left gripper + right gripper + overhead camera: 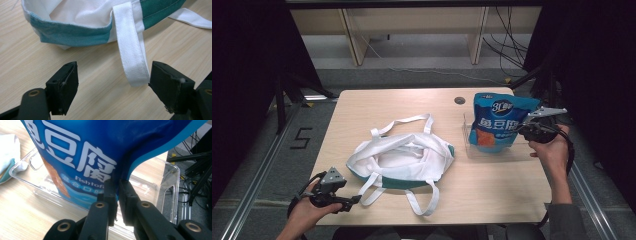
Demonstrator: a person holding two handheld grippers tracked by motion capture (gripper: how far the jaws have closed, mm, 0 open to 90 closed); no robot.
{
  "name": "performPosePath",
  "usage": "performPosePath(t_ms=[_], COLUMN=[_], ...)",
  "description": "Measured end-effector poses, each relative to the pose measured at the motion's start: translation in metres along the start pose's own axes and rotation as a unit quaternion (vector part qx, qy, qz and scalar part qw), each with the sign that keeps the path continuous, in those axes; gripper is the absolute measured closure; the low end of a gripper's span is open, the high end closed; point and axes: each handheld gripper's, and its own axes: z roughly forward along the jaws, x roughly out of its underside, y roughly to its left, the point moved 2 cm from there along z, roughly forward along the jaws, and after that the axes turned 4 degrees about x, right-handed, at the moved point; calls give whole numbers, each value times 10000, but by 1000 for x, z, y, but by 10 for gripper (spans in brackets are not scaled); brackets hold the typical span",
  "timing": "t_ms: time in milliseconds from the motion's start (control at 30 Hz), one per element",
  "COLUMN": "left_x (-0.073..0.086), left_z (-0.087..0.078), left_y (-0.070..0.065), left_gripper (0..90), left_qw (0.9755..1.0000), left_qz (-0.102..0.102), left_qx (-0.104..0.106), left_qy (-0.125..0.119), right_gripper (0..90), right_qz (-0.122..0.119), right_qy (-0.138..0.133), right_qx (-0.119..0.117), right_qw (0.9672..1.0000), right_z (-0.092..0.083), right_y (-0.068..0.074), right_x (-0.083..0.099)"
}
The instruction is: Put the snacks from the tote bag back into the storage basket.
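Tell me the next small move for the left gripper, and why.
Probably ease the left gripper forward and close on the white strap: its jaws stand open with the strap's end beside one pad, while the right gripper already pinches the blue snack bag.

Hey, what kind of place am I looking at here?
Probably a lab or test workspace, not a home. A bare wooden table stands on a grey floor with loose cables trailing behind it, dark curtains hang at both sides, and a marked number 5 sits by a floor rail.
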Motion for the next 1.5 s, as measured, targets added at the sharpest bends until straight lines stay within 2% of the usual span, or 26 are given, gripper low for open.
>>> performPosePath(t_ms=[33,67,100,133,167,267,300,333,367,433,500,533,567,600,633,667,700,733,1000,1100,1200,1233,1267,1367,1433,1500], left_x=[0,0,0,0,0,1,1,0,0,0,0,1,1,1,0,0,1,1,0,0,0,0,0,0,0,0], left_z=[0,-1,-1,-1,-1,-2,-2,-3,-4,-4,-5,-4,-3,-4,-4,-4,-5,-4,-4,-5,-5,-5,-4,-5,-5,-5], left_y=[0,0,1,1,0,1,2,3,3,3,4,3,3,3,3,3,3,3,4,3,2,3,2,2,2,2], left_gripper=[224,224,224,224,224,224,224,224,224,224,224,224,224,224,224,224,224,224,223,223,223,223,223,222,222,222], left_qw=[10000,10000,10000,10000,10000,9999,9999,10000,10000,9999,9999,9999,9998,9999,9998,9998,9999,9998,9999,9999,9998,9998,9998,9999,9999,9999], left_qz=[-76,-42,-6,1,-56,-99,-100,-30,-25,-111,-93,-106,-124,-89,-115,-122,-82,-105,-67,-78,-119,-119,-131,-45,-73,-67], left_qx=[24,-2,-26,-43,-9,-17,-44,-77,-51,-17,47,-23,-68,-80,-93,-92,-72,-64,-75,-92,-66,-75,-81,-84,-87,-89], left_qy=[-16,-11,-10,-39,-52,-68,-77,-41,-28,-27,75,-42,-110,-100,-124,-133,-102,-124,-121,-123,-127,-126,-132,-131,-125,-130], right_gripper=[843,839,839,833,824,807,797,787,778,741,691,657,626,594,539,539,521,506,421,401,387,386,385,380,376,362], right_qz=[119,207,207,88,210,154,299,119,256,320,217,172,240,396,393,393,359,574,352,199,211,87,206,144,8,54], right_qy=[100,40,40,106,137,-61,43,-76,-67,-33,-168,-310,-289,-370,-438,-438,-451,-491,-474,-574,-565,-598,-493,-502,-490,-425], right_qx=[-33,3,3,-42,-71,-122,-204,-228,-238,-305,-421,-473,-526,-569,-700,-700,-845,-965,-1480,-1509,-1611,-1606,-1653,-1673,-1690,-1752], right_qw=[9999,9998,9998,9999,9997,9998,9993,9996,9994,9990,9987,9982,9979,9969,9958,9958,9948,9925,9872,9867,9851,9852,9848,9845,9844,9836], right_z=[-2,-4,-4,-6,-9,-15,-20,-19,-23,-28,-31,-30,-32,-33,-34,-34,-33,-33,-23,-19,-14,-11,-11,-6,-3,-2], right_y=[1,4,4,2,5,7,11,11,15,22,28,32,38,45,53,53,57,66,104,113,122,124,128,134,137,143], right_x=[1,3,3,4,5,5,4,5,4,3,1,0,-1,-3,-6,-6,-7,-9,-15,-16,-15,-15,-14,-12,-11,-9])
